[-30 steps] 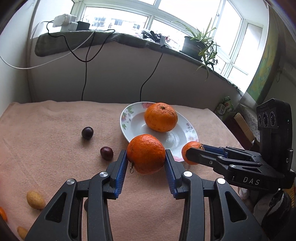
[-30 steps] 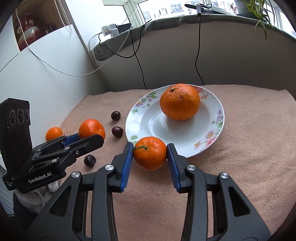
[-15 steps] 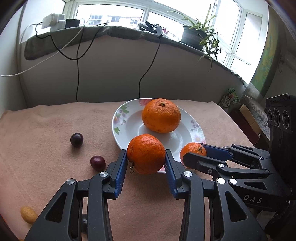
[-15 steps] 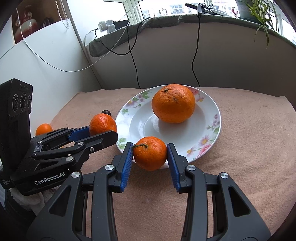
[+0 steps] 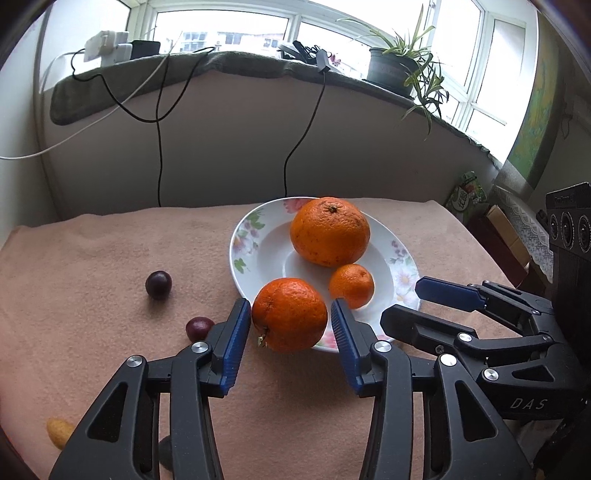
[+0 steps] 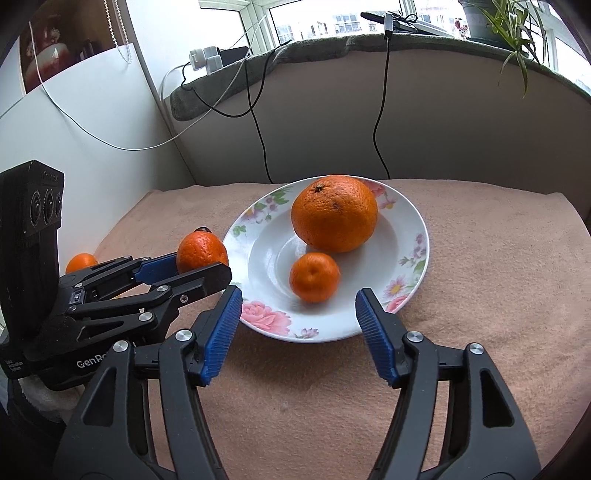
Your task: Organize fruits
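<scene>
Right wrist view: the right gripper [image 6: 297, 321] has just let go, jaws wide and empty, and the small tangerine [image 6: 314, 277] now sits on the plate [image 6: 410, 266]. One delivered; left gripper [image 5: 290, 334] clamps its orange [image 5: 290, 314] at the rim.

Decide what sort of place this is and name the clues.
Probably a home sunroom or balcony nook: wide windows, a potted spider plant on the cloth-covered sill, and a peach towel-covered table.
</scene>
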